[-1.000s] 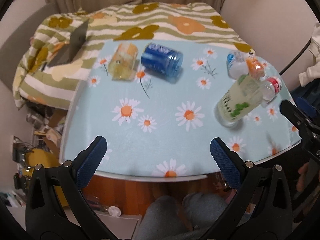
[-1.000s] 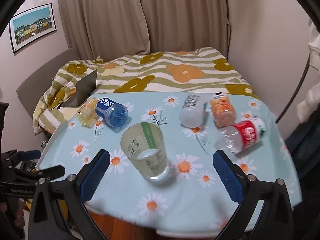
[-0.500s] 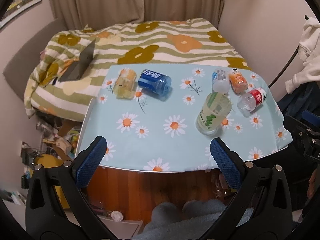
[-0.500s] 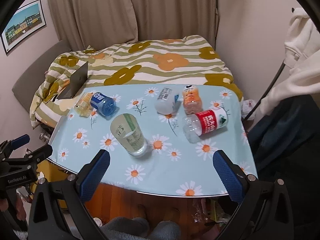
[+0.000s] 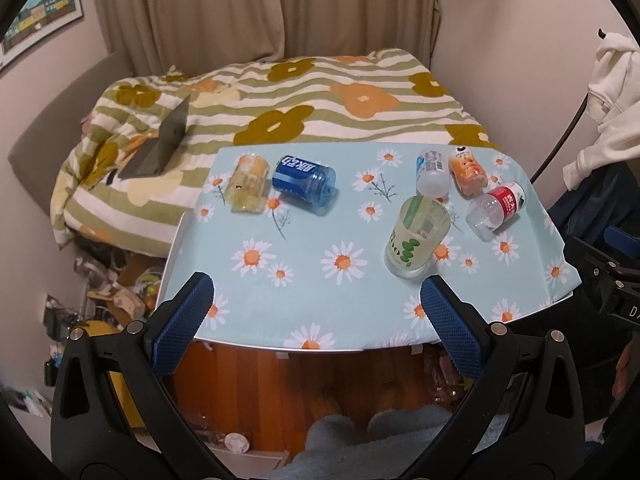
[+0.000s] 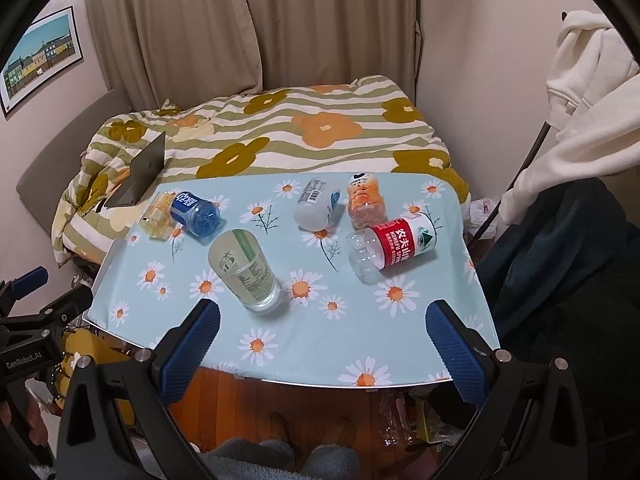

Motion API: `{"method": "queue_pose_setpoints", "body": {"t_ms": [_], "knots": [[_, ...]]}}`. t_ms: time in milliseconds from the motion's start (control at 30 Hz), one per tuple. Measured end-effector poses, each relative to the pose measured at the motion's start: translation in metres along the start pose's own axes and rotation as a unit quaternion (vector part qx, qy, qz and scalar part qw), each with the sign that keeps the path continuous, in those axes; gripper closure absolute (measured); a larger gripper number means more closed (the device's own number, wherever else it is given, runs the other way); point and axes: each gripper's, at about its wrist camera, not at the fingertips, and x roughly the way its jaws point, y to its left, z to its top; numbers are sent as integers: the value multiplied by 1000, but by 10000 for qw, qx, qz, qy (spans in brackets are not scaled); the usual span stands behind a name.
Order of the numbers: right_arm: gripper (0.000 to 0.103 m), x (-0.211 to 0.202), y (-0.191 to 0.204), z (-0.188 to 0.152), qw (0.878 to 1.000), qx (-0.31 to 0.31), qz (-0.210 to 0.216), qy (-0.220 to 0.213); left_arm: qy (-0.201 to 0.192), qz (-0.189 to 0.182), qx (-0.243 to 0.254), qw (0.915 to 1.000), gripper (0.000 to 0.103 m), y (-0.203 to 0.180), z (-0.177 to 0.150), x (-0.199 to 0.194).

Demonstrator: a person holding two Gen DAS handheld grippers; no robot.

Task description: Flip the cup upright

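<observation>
While cup [image 6: 245, 271] stands upright on table [image 6: 440, 336] | both grippers wide, empty, well short of cup

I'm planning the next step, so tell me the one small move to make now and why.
Probably advance the right tool toward the red-label cup. The green-label cup already stands mouth up, while the red-label one lies on its side, nearest that tool. Both the right tool and the left tool are open, empty and short of the cups, at the table's near edge.
</observation>
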Motion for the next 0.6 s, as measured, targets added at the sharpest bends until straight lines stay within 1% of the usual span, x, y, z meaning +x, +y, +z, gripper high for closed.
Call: {"method": "queue_pose_setpoints", "body": {"t_ms": [267,600], "knots": [[0,-4,-4,0,10000,25,-25,-80,-55,11,34,10000,0,-3,0,-3],[0,-4,-5,0,10000,27,-15,-74,-57,19,34,10000,0,-4,0,-3]]}}
